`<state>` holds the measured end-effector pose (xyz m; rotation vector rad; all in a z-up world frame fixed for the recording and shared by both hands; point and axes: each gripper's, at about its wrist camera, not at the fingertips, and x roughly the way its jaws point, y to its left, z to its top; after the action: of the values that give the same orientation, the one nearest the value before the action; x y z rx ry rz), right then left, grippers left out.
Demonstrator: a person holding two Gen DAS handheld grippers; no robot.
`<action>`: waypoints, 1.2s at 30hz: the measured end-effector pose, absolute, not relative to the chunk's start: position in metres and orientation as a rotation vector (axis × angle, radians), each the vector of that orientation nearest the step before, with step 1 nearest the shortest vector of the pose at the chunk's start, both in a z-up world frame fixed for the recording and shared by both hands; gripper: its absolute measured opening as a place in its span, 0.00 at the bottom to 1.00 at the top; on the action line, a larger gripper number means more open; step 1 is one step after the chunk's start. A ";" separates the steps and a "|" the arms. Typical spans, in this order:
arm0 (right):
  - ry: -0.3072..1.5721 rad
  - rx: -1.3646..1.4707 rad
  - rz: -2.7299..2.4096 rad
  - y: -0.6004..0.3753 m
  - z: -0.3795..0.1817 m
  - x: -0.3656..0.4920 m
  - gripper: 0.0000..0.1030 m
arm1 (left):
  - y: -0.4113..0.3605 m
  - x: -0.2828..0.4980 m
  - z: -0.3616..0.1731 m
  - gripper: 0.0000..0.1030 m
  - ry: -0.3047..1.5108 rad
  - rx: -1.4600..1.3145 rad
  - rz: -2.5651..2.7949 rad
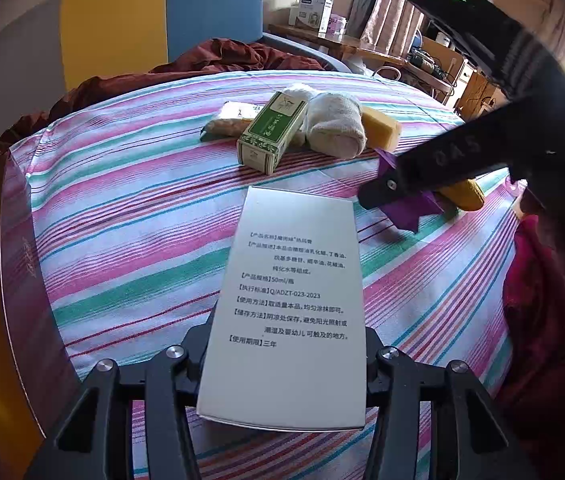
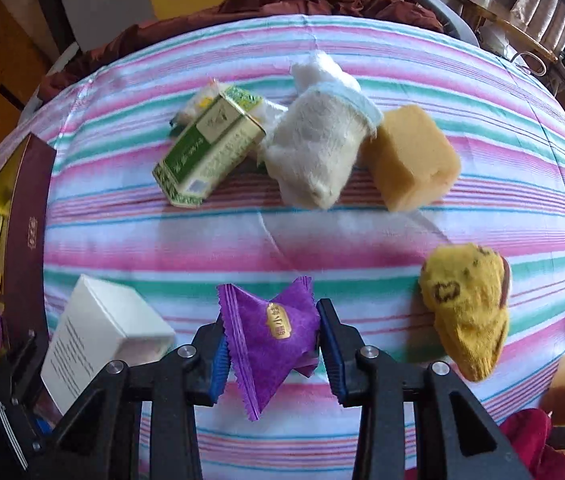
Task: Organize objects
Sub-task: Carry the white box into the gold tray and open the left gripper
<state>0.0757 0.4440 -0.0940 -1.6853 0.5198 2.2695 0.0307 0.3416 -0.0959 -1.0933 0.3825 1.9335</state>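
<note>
Left wrist view first: my left gripper (image 1: 282,360) is closed on the white box (image 1: 286,304), its printed face turned up and its long side running away from me over the striped cloth (image 1: 130,240). I hold it by the near end so the rest clears the cloth and I can carry it, I judge, to the dark red box (image 1: 22,264) at the left edge. Beyond lie the green box (image 1: 270,132), a white sock (image 1: 334,124) just beside it, and a yellow sponge (image 1: 382,130) touching the sock. My right gripper (image 1: 382,196) comes in from the right, down on the purple candy packet (image 1: 406,210), with a yellow sock (image 1: 462,194) close behind it.

Right wrist view next: my right gripper (image 2: 272,340) has its fingers (image 2: 332,344) drawn in narrow on the purple candy packet (image 2: 270,332), pressing the wrapper from both sides; the packet stands crumpled between them, gripped across its middle so the loose ends cannot slip. The white box (image 2: 102,332) shows at lower left in the other gripper. The dark red box (image 2: 30,224) stands open at the left edge, with what looks like a sponge and a purple packet already inside, so I judge that is where things go. The yellow sock (image 2: 466,308) lies to the right, apart from the packet.
</note>
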 end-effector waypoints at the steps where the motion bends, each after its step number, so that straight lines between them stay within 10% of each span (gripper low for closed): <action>1: 0.556 -1.663 2.289 0.444 -0.097 0.073 0.37 | 0.341 0.032 -0.096 0.50 0.390 -1.088 1.939; 17: 0.425 -1.593 2.381 0.458 -0.091 0.064 0.36 | 0.288 0.032 -0.036 0.50 0.237 -0.972 2.043; 36: 0.291 -1.636 2.379 0.430 -0.103 0.036 0.36 | 0.135 -0.141 -0.046 0.51 -0.139 -1.293 2.474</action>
<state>0.0356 0.4296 -0.1030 -1.6362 0.2907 2.3789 -0.1411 0.1354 -0.0459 -1.2928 -0.1395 2.4738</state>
